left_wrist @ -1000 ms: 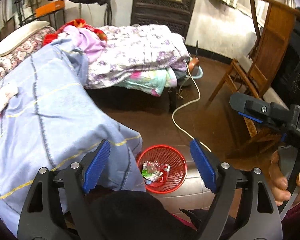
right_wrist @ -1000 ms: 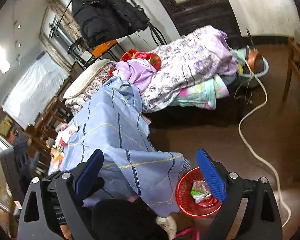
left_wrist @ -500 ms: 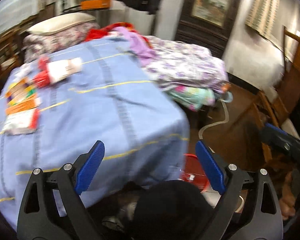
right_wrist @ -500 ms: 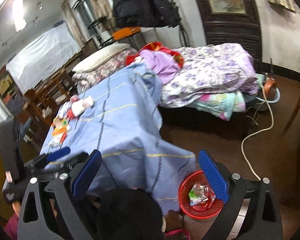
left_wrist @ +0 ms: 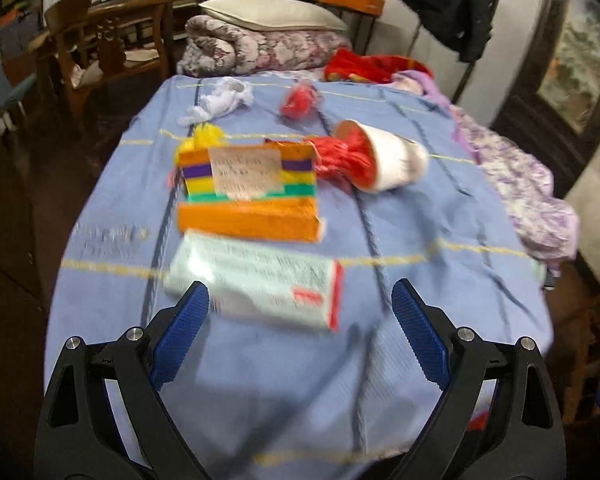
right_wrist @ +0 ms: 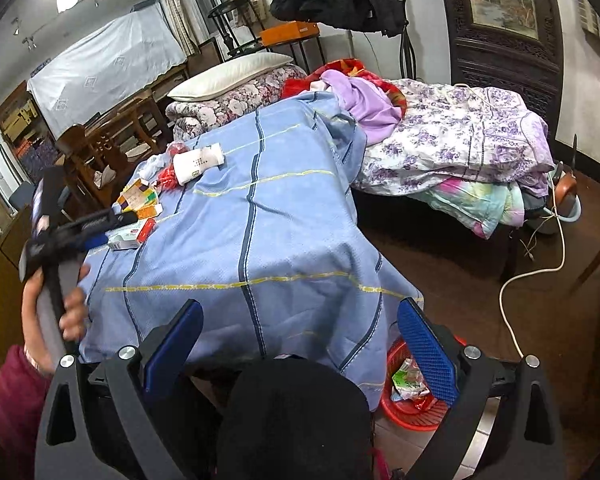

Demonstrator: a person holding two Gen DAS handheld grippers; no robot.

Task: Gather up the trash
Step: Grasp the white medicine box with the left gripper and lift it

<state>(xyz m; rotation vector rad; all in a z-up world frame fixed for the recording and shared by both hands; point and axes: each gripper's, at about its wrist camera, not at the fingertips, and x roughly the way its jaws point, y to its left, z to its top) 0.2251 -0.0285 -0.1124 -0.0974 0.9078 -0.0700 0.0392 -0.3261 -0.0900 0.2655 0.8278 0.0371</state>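
Trash is sitting scattered on the blue cloth: a flat white-and-red carton lying nearest, an orange striped cardboard box just behind it, a white paper cup tipped on its side with a red crinkled wrapper spilling out, and crumpled white tissue lying farthest. A red plastic mesh basket is standing on the floor, holding wrappers.

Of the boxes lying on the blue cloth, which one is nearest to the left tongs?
The white box with a red end. It lies just ahead of the open left tongs, while the orange striped box is farther away, behind it.
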